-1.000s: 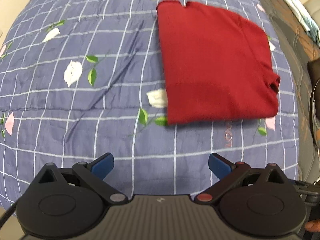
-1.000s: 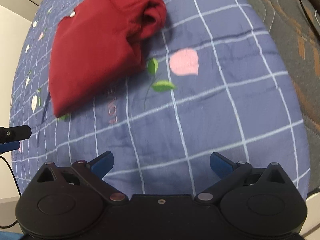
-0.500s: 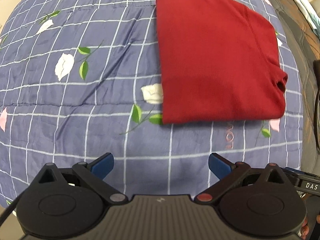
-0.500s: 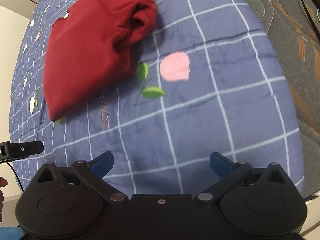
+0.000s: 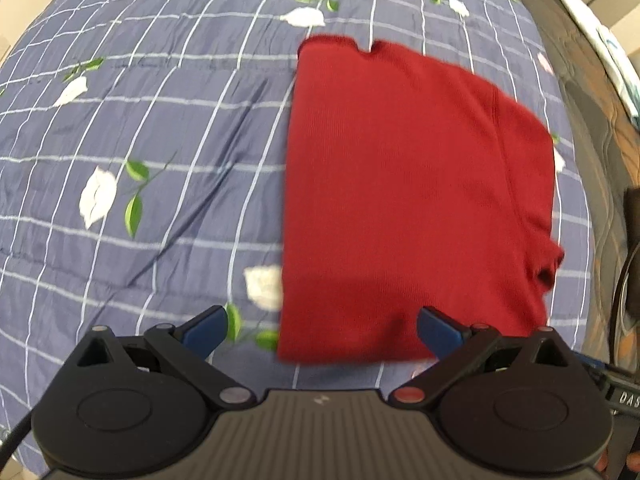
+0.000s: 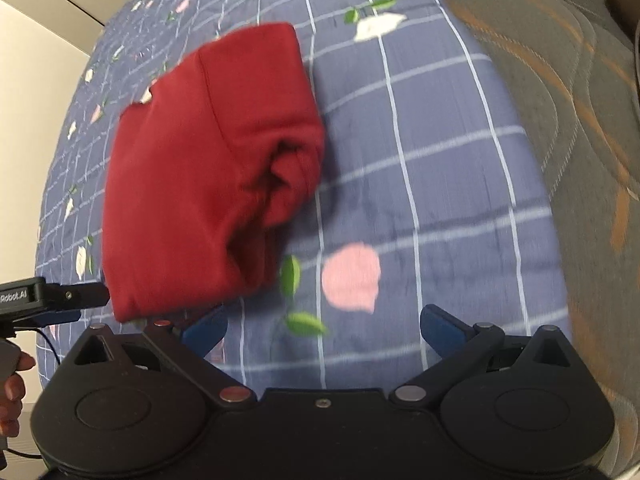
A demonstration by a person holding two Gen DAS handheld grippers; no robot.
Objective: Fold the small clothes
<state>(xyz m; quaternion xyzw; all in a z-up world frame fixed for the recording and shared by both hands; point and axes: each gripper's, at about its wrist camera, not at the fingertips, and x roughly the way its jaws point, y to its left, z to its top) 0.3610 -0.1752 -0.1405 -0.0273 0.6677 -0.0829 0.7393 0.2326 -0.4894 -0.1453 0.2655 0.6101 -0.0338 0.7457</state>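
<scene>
Both the left gripper and the right gripper are spread wide and hold nothing, probably lining up for another fold. Just beyond them the folded red garment lies flat on the floral quilt. Since a second ago both have closed in on its near edge.

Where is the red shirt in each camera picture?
Left wrist view: the folded red shirt fills the middle and right, reaching down to the open left gripper.
Right wrist view: the shirt lies upper left, above the open right gripper.
Shared landmark: the blue checked flowery blanket under it.
</scene>
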